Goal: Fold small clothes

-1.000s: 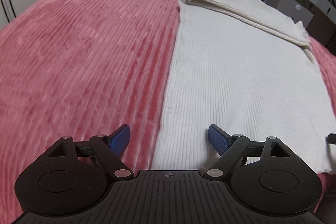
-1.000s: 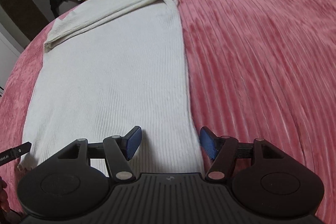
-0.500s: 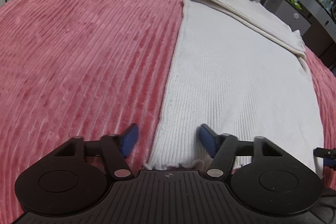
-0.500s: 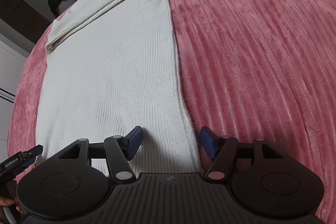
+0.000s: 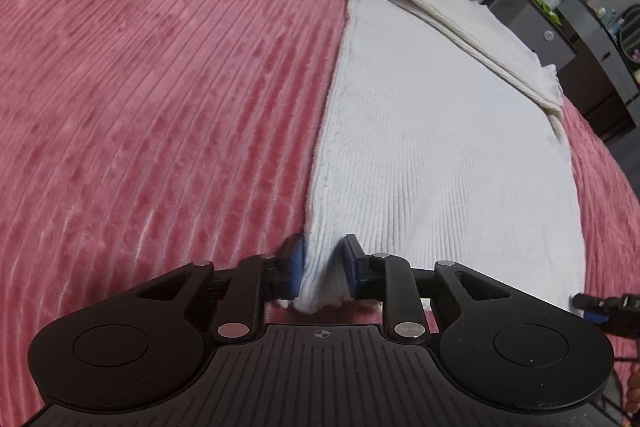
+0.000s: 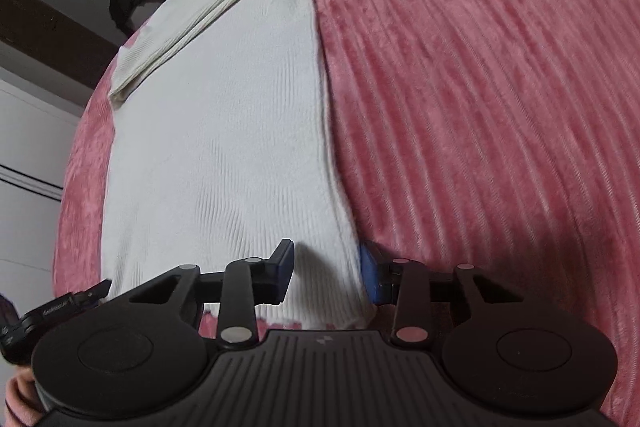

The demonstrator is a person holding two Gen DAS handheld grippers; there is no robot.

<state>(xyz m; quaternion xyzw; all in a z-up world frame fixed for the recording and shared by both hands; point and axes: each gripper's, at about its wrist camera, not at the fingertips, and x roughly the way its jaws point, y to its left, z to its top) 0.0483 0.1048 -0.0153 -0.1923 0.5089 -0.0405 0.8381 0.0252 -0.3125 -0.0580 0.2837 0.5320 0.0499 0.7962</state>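
A white ribbed knit garment [image 5: 436, 147] lies flat on a bed covered with a pink ribbed blanket [image 5: 160, 87], its far end folded over into a thick band [image 5: 460, 27] toward 12 o'clock.

The left gripper [image 5: 323, 269] is at the garment's near left corner. Its blue-padded fingers [image 5: 298, 267] are closing, and the corner of the knit is bunched up between them, with both pads against the cloth. In that same view, the tip of the other gripper pokes in at about 4 o'clock, by the garment's near right corner.

The right gripper [image 6: 328, 273] sits at the near right corner of the garment [image 6: 224, 155]. Its fingers [image 6: 285, 267] are closing too, with the hem and side edge lying between them; the pad on the right meets the garment's edge where it borders the blanket [image 6: 480, 87], while the pad on the left rests over the knit, the cloth there still mostly flat. At 8 o'clock in this view the left gripper's tip shows beside the hem.
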